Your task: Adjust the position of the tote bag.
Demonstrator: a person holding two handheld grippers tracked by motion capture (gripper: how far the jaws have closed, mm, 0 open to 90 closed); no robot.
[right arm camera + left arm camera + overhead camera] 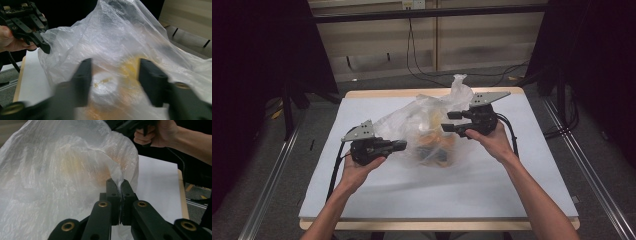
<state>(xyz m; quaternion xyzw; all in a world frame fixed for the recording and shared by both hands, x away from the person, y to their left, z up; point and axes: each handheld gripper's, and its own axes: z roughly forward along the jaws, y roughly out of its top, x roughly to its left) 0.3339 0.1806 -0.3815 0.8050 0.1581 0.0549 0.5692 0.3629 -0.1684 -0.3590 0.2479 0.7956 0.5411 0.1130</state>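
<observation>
Your left gripper (119,185) has its jaws pressed together, pinching a fold of the clear plastic bag (427,130) at the bag's left edge. The bag sits mid-table on the white tabletop (522,165), slightly toward the far side, crumpled and puffed up, with a twisted tip standing at its far right. Inside you can make out orange and dark items (434,147), too blurred by the film to name; the right gripper view also shows a pale round shape (103,86) in there. Your right gripper (451,121) hangs at the bag's right side with its jaws spread apart, plastic between them but no pad pressing on it.

Progress, as a judgement: one side of the bag is secured, the other isn't gripped yet. Contents look all inside. What's left is likely getting a right-side hold, then opening or lifting the bag.
</observation>
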